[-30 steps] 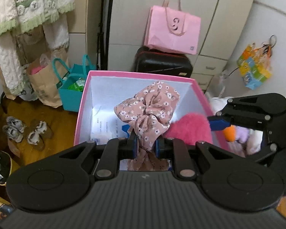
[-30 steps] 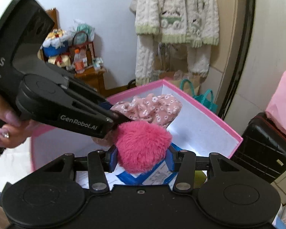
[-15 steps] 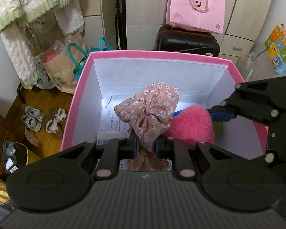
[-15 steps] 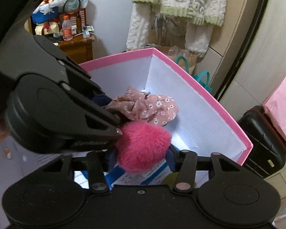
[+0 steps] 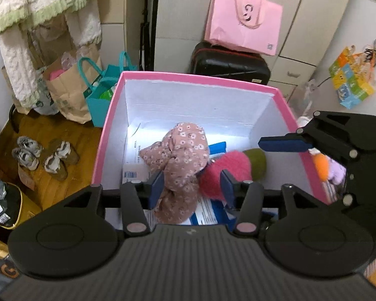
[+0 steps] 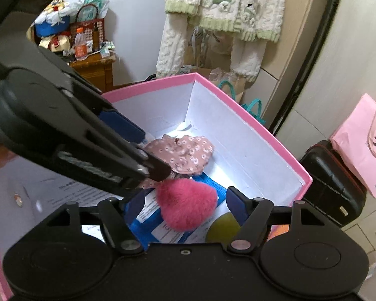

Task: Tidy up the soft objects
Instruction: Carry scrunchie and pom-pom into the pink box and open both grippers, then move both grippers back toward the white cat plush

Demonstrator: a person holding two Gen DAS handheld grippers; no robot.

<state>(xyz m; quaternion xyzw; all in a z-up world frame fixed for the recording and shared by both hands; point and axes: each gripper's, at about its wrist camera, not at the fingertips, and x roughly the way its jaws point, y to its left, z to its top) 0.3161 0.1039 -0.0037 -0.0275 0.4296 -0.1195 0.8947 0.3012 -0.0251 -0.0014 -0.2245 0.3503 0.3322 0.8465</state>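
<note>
Left gripper [image 5: 191,184] just opened around floral scrunchie [image 5: 179,160], pads apart. Right gripper [image 6: 185,207] likewise just opened, clear of pink pompom [image 6: 188,204]. Both inside pink box [image 5: 195,79].

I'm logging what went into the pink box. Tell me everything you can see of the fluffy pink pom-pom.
The fluffy pink pom-pom is a rounded ball of long hot-pink fur that looks soft and plush. It sits low inside the pink box, over blue-and-white printed paper, pressed against the floral fabric piece on one side and an olive-green ball on the other. It lies between the fingers of the right gripper, whose jaws have just been opening; the pads no longer press it.
</note>
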